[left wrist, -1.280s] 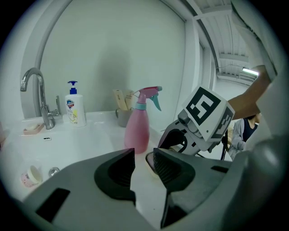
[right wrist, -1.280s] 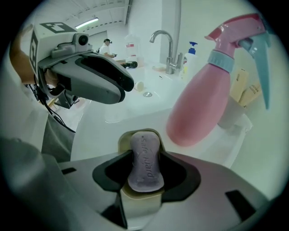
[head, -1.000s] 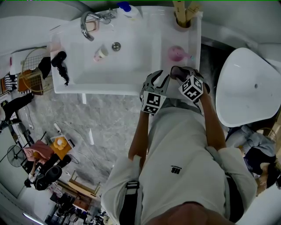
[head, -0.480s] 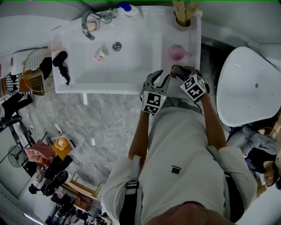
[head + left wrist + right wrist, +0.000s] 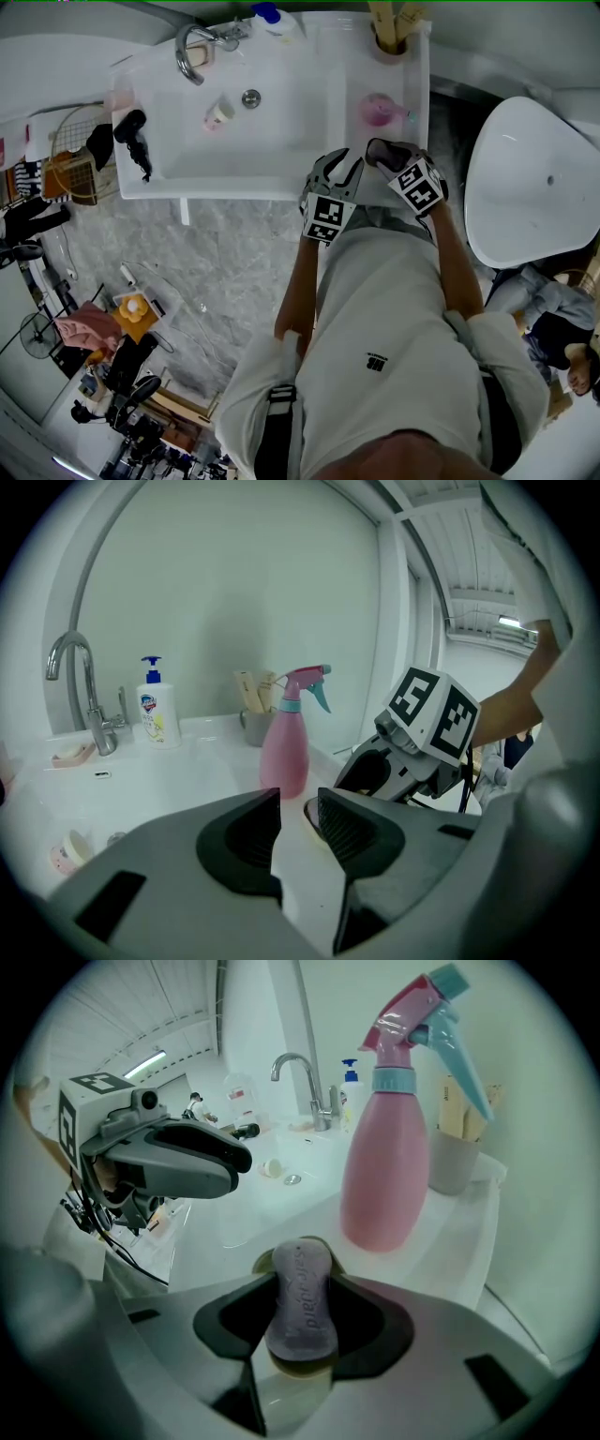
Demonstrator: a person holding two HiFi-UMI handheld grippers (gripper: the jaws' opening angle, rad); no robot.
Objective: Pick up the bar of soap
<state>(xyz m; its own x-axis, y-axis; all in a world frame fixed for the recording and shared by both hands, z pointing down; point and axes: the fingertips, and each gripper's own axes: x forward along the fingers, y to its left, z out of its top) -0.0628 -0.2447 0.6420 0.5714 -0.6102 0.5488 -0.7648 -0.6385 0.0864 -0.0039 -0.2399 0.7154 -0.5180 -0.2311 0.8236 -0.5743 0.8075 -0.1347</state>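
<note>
A purple bar of soap (image 5: 302,1297) stands on edge between the jaws of my right gripper (image 5: 302,1321), which is shut on it. The rim of a yellowish soap dish (image 5: 302,1370) shows just beneath the bar; I cannot tell whether the two touch. In the head view the right gripper (image 5: 380,152) is at the sink counter's front right corner, near a pink spray bottle (image 5: 379,112). My left gripper (image 5: 339,174) hovers close beside it on the left. Its jaws stand a narrow gap apart with nothing between them (image 5: 291,822).
The pink spray bottle (image 5: 389,1162) stands right behind the soap. A grey cup with brushes (image 5: 454,1157), a pump soap bottle (image 5: 155,710) and the tap (image 5: 80,691) line the back of the white sink (image 5: 272,183). A white toilet (image 5: 534,178) is to the right.
</note>
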